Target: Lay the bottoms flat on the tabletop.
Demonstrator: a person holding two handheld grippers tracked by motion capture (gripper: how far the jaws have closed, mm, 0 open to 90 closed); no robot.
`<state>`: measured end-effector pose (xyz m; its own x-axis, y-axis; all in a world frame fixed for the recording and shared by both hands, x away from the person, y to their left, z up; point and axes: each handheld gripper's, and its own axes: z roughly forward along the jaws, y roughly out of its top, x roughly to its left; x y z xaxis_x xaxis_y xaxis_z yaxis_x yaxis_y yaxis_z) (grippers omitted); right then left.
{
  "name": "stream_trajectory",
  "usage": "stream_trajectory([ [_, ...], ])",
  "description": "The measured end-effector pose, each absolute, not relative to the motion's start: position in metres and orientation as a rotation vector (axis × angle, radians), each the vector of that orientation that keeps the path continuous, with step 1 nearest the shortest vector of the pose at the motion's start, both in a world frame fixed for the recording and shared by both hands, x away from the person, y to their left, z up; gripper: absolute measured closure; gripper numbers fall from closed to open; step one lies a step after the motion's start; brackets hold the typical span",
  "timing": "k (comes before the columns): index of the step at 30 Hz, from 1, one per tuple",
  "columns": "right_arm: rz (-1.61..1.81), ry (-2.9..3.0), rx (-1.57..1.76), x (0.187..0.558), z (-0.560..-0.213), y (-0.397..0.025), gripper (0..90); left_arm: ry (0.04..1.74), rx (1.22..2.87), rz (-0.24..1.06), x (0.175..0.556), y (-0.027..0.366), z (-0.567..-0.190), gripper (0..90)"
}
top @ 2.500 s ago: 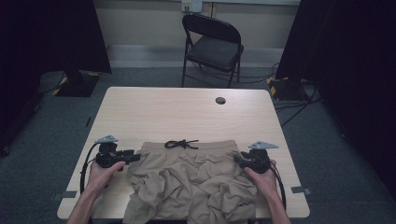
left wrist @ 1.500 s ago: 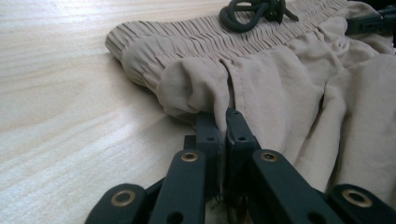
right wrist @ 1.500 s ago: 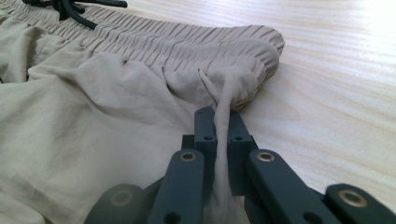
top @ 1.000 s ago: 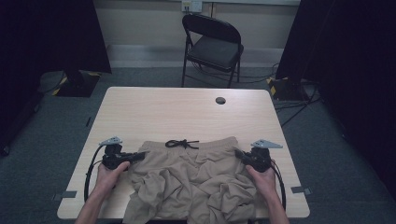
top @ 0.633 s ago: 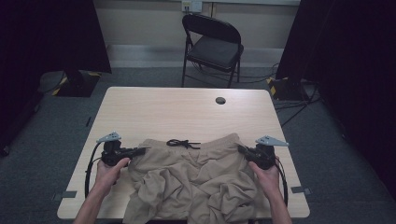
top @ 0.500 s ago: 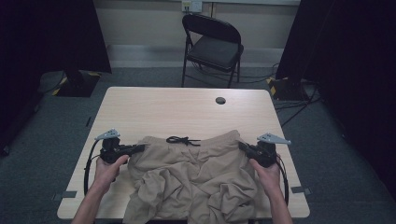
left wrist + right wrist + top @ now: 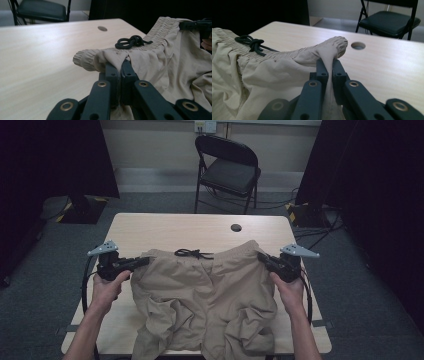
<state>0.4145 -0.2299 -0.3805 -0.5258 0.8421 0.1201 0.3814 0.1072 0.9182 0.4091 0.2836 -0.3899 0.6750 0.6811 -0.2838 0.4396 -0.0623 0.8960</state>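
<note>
Nearest the person, the leg ends of the tan shorts [image 7: 205,305] lie rumpled and hang over the near edge of the desk [image 7: 165,227].

Mid-desk: left gripper [image 7: 142,261] pinches the left end of the elastic waistband, fingers [image 7: 113,75] pressed together on a fold of cloth. Right gripper [image 7: 261,256] does the same at the right end, cloth squeezed between its fingers [image 7: 322,71].

Waistband runs crosswise between the two grippers, long axis left to right, lifted slightly at both corners. Each hand sits at its own end, neither nearer the middle. Black drawstring [image 7: 192,254] knotted at waistband centre, lying on the cloth.

Judgement: any spread or shake of the shorts turns on pulling the two ends apart along that crosswise line.

Farther off: cable hole [image 7: 236,227] in the bare desk, then a folding chair [image 7: 227,170] beyond.
</note>
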Motion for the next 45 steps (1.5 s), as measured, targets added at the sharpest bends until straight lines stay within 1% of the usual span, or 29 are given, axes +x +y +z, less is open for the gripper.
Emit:
stream_trajectory([
  [9, 1.432, 1.920, 1.127, 0.425, -0.346, -0.220, 87.8, 0.876, 1.666, 0.319, 0.419, 0.290, -0.352, 87.5],
  [20, 1.459, 1.874, 1.049, 0.445, -0.294, -0.212, 87.7, 0.825, 1.627, 0.402, 0.432, 0.299, -0.294, 87.5],
  [24, 1.453, 1.862, 1.038, 0.457, -0.276, -0.210, 87.7, 0.813, 1.619, 0.426, 0.442, 0.299, -0.273, 87.5],
  [27, 1.450, 1.852, 1.026, 0.466, -0.262, -0.207, 87.7, 0.791, 1.581, 0.441, 0.452, 0.301, -0.254, 87.5],
  [30, 1.463, 1.821, 1.012, 0.480, -0.242, -0.202, 87.6, 0.801, 1.538, 0.480, 0.465, 0.304, -0.244, 87.5],
  [32, 1.479, 1.805, 1.006, 0.490, -0.232, -0.198, 86.8, 0.835, 1.538, 0.487, 0.477, 0.306, -0.248, 87.3],
  [33, 1.474, 1.804, 1.014, 0.497, -0.231, -0.197, 85.4, 0.867, 1.546, 0.489, 0.484, 0.308, -0.254, 86.0],
  [34, 1.452, 1.810, 1.038, 0.504, -0.234, -0.197, 82.2, 0.913, 1.552, 0.491, 0.491, 0.309, -0.261, 82.0],
  [35, 1.418, 1.834, 1.056, 0.512, -0.239, -0.196, 76.2, 0.954, 1.574, 0.477, 0.498, 0.310, -0.272, 75.4],
  [36, 1.350, 1.852, 1.109, 0.521, -0.250, -0.196, 64.4, 0.979, 1.589, 0.466, 0.501, 0.312, -0.282, 71.6],
  [37, 1.299, 1.857, 1.153, 0.527, -0.259, -0.196, 57.3, 0.998, 1.596, 0.454, 0.502, 0.312, -0.291, 67.7],
  [38, 1.284, 1.865, 1.185, 0.530, -0.270, -0.197, 52.6, 1.003, 1.601, 0.441, 0.502, 0.313, -0.299, 64.2],
  [40, 1.257, 1.886, 1.217, 0.533, -0.288, -0.199, 49.8, 1.016, 1.620, 0.429, 0.501, 0.314, -0.310, 60.6],
  [42, 1.235, 1.917, 1.231, 0.534, -0.303, -0.199, 48.1, 1.028, 1.631, 0.404, 0.501, 0.312, -0.320, 60.2],
  [45, 1.248, 1.930, 1.250, 0.531, -0.316, -0.199, 48.0, 1.016, 1.650, 0.384, 0.497, 0.309, -0.328, 61.6],
])
